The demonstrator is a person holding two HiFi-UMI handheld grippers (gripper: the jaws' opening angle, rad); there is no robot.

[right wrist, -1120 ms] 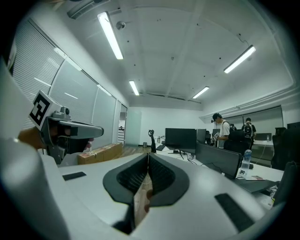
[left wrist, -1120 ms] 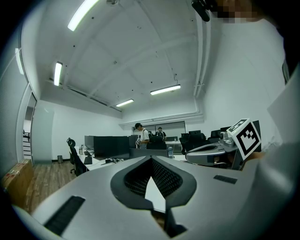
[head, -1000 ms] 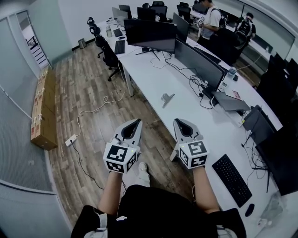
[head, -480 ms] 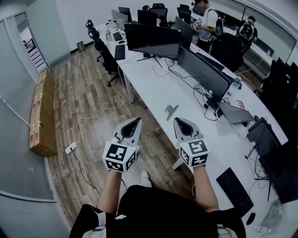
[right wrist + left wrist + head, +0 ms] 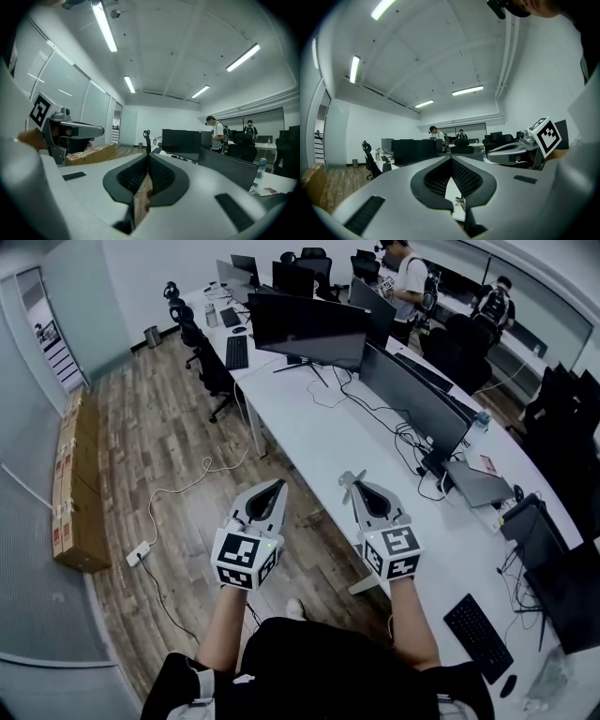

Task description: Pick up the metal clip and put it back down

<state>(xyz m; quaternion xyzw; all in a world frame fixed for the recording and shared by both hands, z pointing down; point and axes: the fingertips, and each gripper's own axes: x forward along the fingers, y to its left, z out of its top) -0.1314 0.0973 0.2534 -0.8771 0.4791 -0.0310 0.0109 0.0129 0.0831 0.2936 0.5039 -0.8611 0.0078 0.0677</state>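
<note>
Grey jaws together: left gripper (image 5: 451,158), right gripper (image 5: 148,155)

Desk: long white desk (image 5: 319,442), running away into the room.
Monitors: black flat monitors (image 5: 309,324) standing in a row along its middle.
Cables: black cables (image 5: 375,411) trailing over the top.
Clip: small silver metal clip (image 5: 348,480) near the front edge.
Keyboards: black keyboard (image 5: 478,636) near right; second black keyboard (image 5: 236,351) far left.
Laptop: closed grey laptop (image 5: 478,486) towards the right.
Floor: wood-plank floor (image 5: 159,437) bearing brown cardboard boxes (image 5: 70,484) and a white power strip (image 5: 138,553).
</note>
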